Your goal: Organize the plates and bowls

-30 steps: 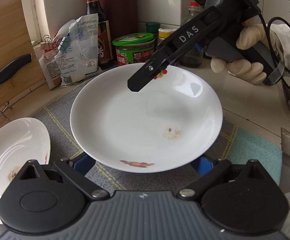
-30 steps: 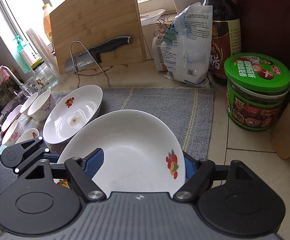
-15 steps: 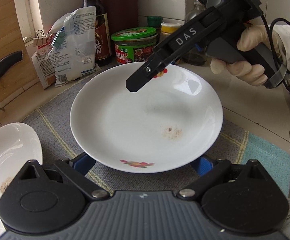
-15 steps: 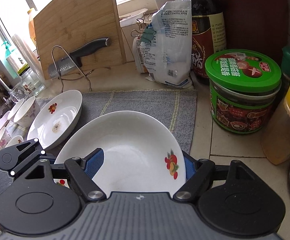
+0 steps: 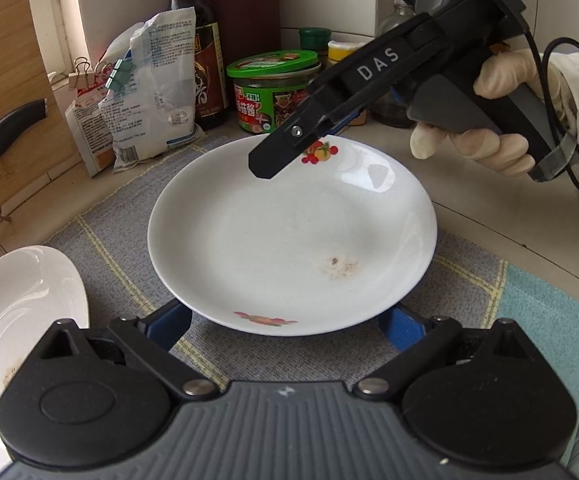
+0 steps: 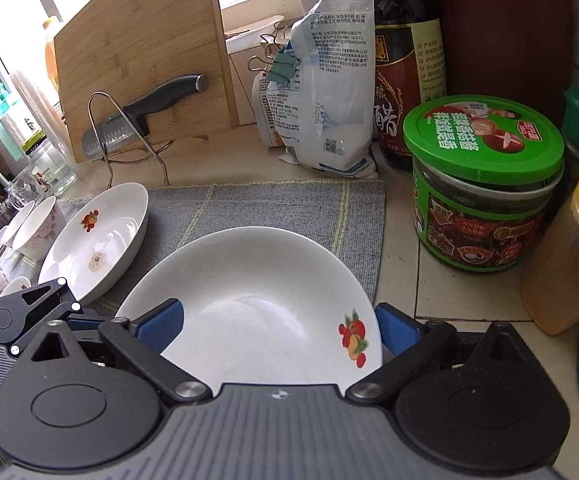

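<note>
Two grippers meet over one white plate on the grey mat.

The plate (image 5: 289,236) lies mid-mat on the counter; its near rim hides the left gripper's (image 5: 285,326) blue pads, so whether they pinch it I cannot tell. The right gripper (image 6: 277,326) straddles the far rim, its jaws opening, pads off the rim. A second plate (image 6: 97,244) sits at the mat's left edge, cut off in the left view. Behind stand a green-lidded jar (image 6: 485,184), a clipped bag (image 6: 329,92), and a knife (image 6: 145,116) against a cutting board (image 6: 141,56).
</note>
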